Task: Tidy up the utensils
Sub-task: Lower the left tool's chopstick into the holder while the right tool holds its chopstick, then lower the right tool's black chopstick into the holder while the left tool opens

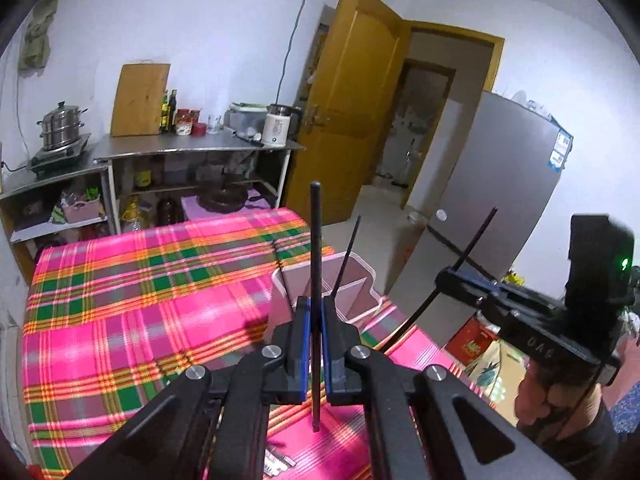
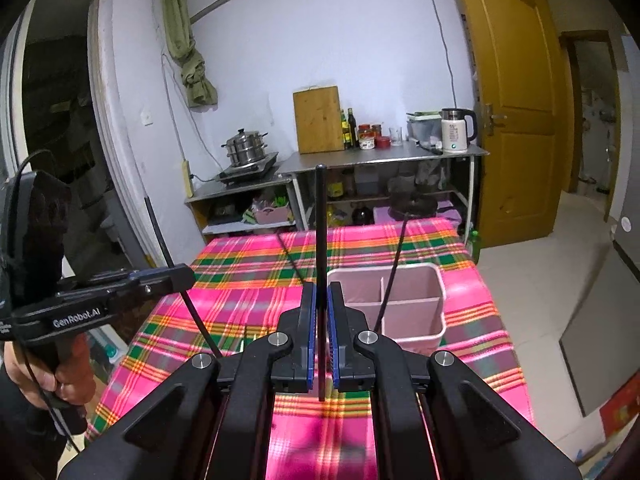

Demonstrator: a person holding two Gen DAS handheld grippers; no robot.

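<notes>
gripping a chopstick (image 1: 315, 264) each, pink caddy (image 2: 436, 280) near cloth edge — floor beyond

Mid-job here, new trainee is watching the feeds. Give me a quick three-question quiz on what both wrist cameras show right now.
1. True or false: the left gripper is shut on a black chopstick.
2. What does the right gripper hold? A) a spoon B) a black chopstick C) nothing
3. Fill in: the pink divided holder stands on a ____ tablecloth and already has a thin black stick leaning in it.

Key: 1 true; 2 B; 3 plaid.
</notes>
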